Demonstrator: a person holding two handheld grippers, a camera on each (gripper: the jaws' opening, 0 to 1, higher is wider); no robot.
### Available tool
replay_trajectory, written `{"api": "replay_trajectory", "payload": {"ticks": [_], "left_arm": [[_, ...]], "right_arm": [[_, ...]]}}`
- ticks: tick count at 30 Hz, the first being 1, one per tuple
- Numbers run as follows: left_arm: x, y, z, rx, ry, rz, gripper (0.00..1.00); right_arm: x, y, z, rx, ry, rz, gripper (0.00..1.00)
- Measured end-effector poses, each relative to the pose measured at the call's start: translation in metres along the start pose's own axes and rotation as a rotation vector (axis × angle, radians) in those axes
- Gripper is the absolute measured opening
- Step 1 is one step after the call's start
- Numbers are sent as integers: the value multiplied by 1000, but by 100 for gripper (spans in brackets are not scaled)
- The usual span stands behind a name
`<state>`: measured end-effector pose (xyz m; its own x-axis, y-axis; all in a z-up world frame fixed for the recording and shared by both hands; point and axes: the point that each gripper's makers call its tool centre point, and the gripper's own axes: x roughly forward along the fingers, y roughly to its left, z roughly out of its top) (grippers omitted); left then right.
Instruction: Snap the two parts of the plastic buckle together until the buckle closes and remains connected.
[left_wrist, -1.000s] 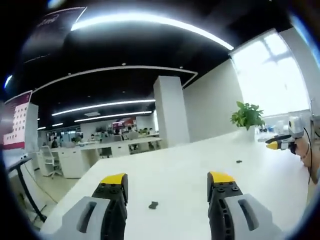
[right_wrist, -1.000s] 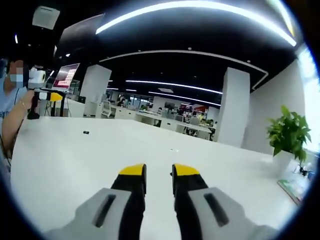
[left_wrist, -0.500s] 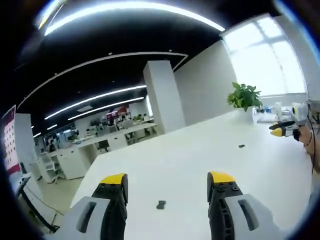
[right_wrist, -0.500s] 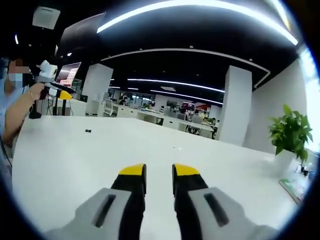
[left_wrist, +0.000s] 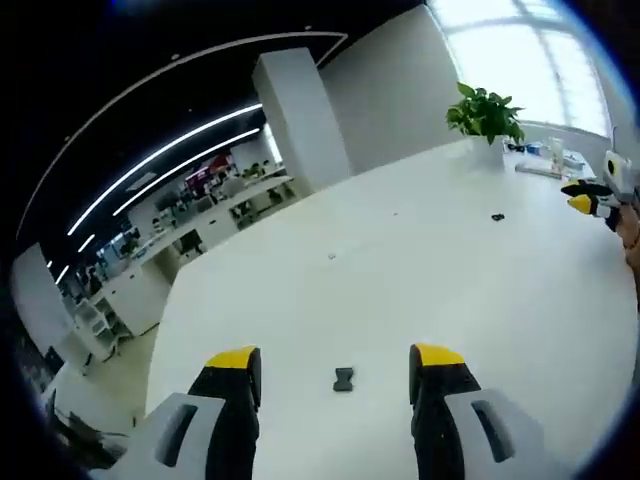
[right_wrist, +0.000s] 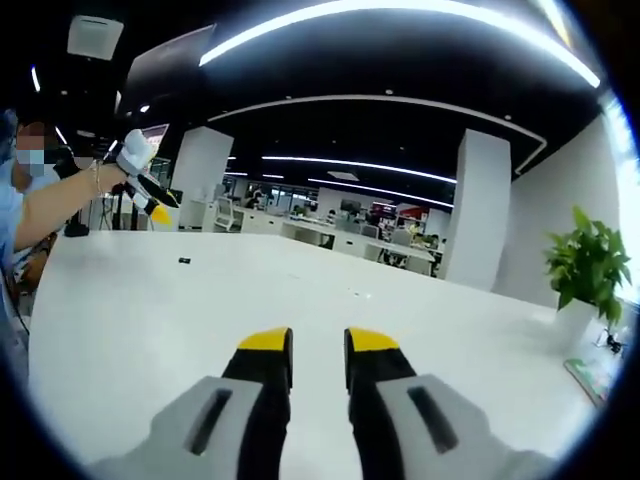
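**Both buckle halves loose on table, neither gripped**

Left gripper (left_wrist: 335, 362): jaws spread wide, holding nothing, hovering over white table (left_wrist: 420, 270). Near buckle part (left_wrist: 343, 378), small & dark, flat on tabletop just ahead of fingertips, in line w/ gap between them, slightly nearer left finger; not touching either. Far buckle part (left_wrist: 497, 216) well beyond right finger, toward the table's far side, near potted plant (left_wrist: 485, 112). Right gripper (left_wrist: 590, 200) seen at right edge of left gripper view, yellow tips, short of far part.

Right gripper (right_wrist: 317, 342) in own view: fingers nearly together, narrow gap, nothing between. Small dark buckle part (right_wrist: 184, 260) far ahead-left of fingers on table; which half, can't tell. Left gripper (right_wrist: 150, 205) up-left, held by person's hand (right_wrist: 128, 160), above table.
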<state>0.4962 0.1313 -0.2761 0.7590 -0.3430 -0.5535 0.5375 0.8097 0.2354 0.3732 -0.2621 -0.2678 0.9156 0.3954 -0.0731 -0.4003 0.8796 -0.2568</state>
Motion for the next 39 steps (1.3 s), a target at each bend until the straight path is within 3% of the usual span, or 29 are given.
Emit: {"api": "replay_trajectory", "payload": {"ticks": [6, 12, 15, 24, 30, 33, 37, 39], "left_arm": [[25, 10, -15, 20, 110, -22, 57], [41, 9, -23, -47, 181, -79, 55], [48, 3, -34, -69, 254, -133, 51], [73, 10, -54, -84, 362, -142, 48], [76, 8, -67, -118, 381, -153, 46], [79, 9, -66, -130, 372, -170, 42], [77, -3, -66, -179, 368, -233, 32], [79, 0, -65, -171, 360, -222, 28]], "right_arm": [[1, 2, -1, -2, 4, 7, 21], [2, 2, -2, -5, 6, 12, 21], [2, 1, -3, -4, 9, 9, 21], [4, 0, -8, -6, 30, 10, 21], [4, -1, -12, -7, 44, 4, 21], [5, -1, -13, -11, 49, 7, 21], [3, -4, -11, -11, 44, -5, 21], [3, -5, -12, -9, 45, -11, 21]]}}
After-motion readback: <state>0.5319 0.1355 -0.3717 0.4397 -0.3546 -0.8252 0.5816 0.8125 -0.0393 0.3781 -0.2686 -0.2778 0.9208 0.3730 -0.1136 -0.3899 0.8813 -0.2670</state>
